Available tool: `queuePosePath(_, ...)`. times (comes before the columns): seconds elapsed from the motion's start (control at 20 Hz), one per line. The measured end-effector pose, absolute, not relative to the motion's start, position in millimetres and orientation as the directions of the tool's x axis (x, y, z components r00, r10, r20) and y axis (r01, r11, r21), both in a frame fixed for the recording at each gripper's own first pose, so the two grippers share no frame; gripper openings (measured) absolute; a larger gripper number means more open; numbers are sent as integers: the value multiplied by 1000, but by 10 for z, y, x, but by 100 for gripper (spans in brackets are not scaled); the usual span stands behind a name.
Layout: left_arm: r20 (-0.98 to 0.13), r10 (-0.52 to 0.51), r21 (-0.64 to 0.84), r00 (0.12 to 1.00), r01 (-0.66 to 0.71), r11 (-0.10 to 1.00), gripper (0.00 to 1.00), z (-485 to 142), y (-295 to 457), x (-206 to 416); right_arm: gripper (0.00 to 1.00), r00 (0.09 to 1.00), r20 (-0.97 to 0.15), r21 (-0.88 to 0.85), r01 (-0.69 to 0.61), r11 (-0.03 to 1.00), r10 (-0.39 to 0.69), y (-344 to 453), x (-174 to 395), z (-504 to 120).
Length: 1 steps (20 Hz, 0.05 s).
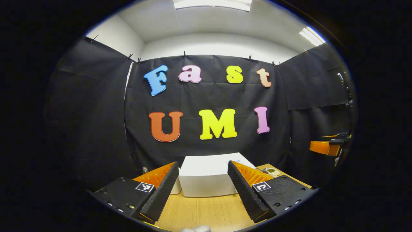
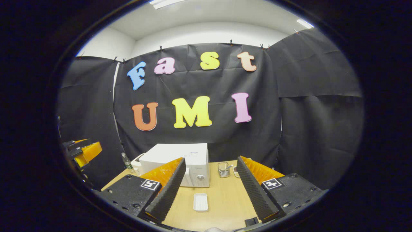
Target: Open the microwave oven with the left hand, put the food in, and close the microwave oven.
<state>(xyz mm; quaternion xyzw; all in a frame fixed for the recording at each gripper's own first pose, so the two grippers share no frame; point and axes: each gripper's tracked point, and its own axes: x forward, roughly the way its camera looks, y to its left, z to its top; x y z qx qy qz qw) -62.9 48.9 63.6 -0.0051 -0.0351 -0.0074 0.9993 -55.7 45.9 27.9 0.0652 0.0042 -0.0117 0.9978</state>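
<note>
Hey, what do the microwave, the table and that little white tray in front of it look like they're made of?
Microwave: white casing with a smooth, satin look, probably painted metal or plastic; I can't tell which. Table: light wood-grain top with faint streaks, likely laminate or veneer. Little tray: white, thin raised rim and ribbed floor, probably moulded plastic, possibly ceramic.

Microwave point(image 2: 180, 161) smooth white plastic; table point(image 2: 222, 196) pale wood grain; fingers point(image 2: 167, 190) ribbed, matt.

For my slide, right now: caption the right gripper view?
Open right gripper above wooden table, facing closed white microwave.
</note>
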Motion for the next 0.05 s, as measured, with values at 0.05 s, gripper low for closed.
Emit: queuePosePath(0.05,71,-12,-10,997,12,1000,88,641,493,-642,90,1000,-5,129,25,991,-24,446,-552,297)
